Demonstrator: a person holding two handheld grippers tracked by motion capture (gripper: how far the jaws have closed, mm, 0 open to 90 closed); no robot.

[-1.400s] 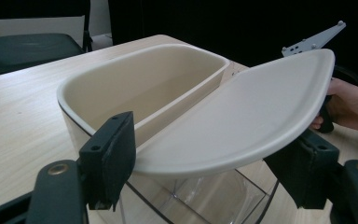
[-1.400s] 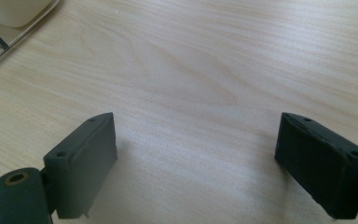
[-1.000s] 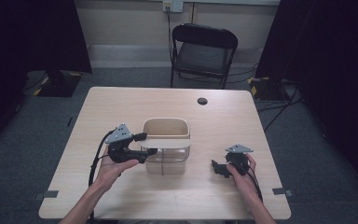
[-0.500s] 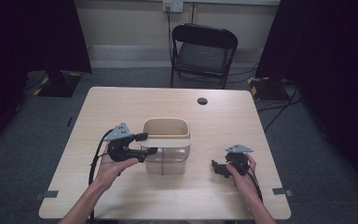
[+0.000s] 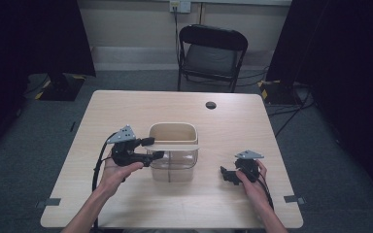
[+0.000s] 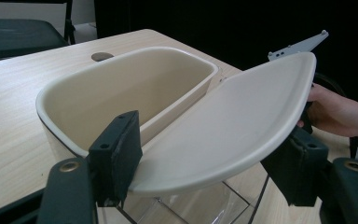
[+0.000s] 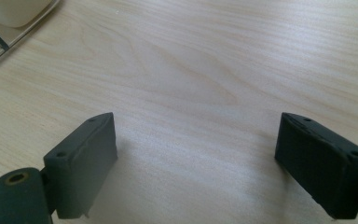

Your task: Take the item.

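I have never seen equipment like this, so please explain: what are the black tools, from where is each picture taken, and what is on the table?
A person sits at a wooden table and holds a hand-operated two-jaw gripper in each hand; there is no robot arm. The high view looks down from above the person. The other two pictures come from cameras riding on each gripper, looking along its black jaws.

In the middle stands a clear bin with a cream rim and a cream swing lid, tilted half open. The left gripper has the lid's edge between its jaws, which have just been closing; one pad appears to touch it. The right gripper rests open on the table, holding nothing. A small dark round spot marks the far side.
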